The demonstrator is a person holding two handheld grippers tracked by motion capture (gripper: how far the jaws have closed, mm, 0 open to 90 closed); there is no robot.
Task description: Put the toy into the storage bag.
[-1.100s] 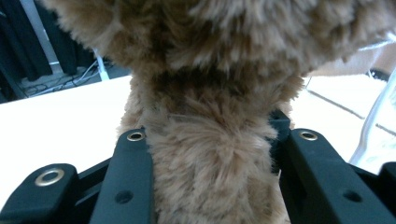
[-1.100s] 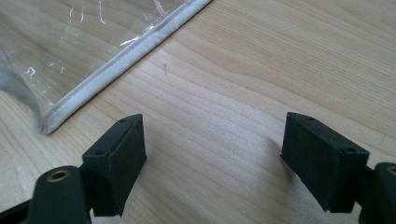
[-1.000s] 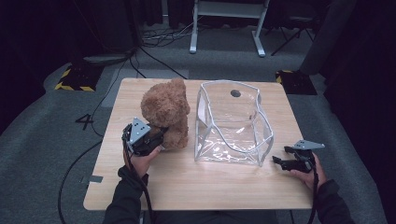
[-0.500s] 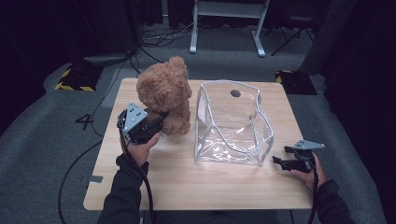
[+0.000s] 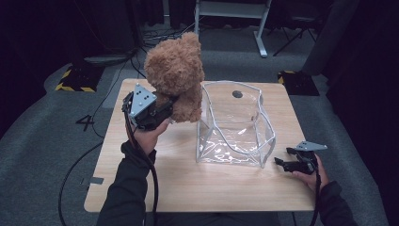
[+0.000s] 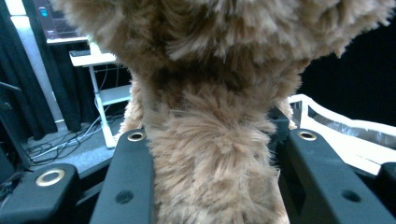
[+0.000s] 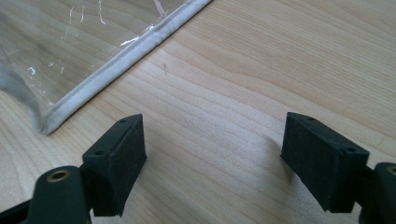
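A brown teddy bear (image 5: 176, 75) is held clear of the wooden table (image 5: 155, 188) by the left gripper (image 5: 162, 107), whose jaws are clamped on its furry body, just left of a clear plastic bag (image 5: 235, 127). The right gripper (image 5: 282, 162) is rested near the bag's right corner, its jaws spread apart with nothing between them.

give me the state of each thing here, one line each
teddy bear: lifted off the table, clamped in the left gripper, upright
left gripper: shut on the bear's body, held up beside the bag
clear plastic bag: standing on the table, top open, nothing seen inside
right gripper: open, holding nothing, low over the table near the bag's corner
table: wooden, carrying the bag
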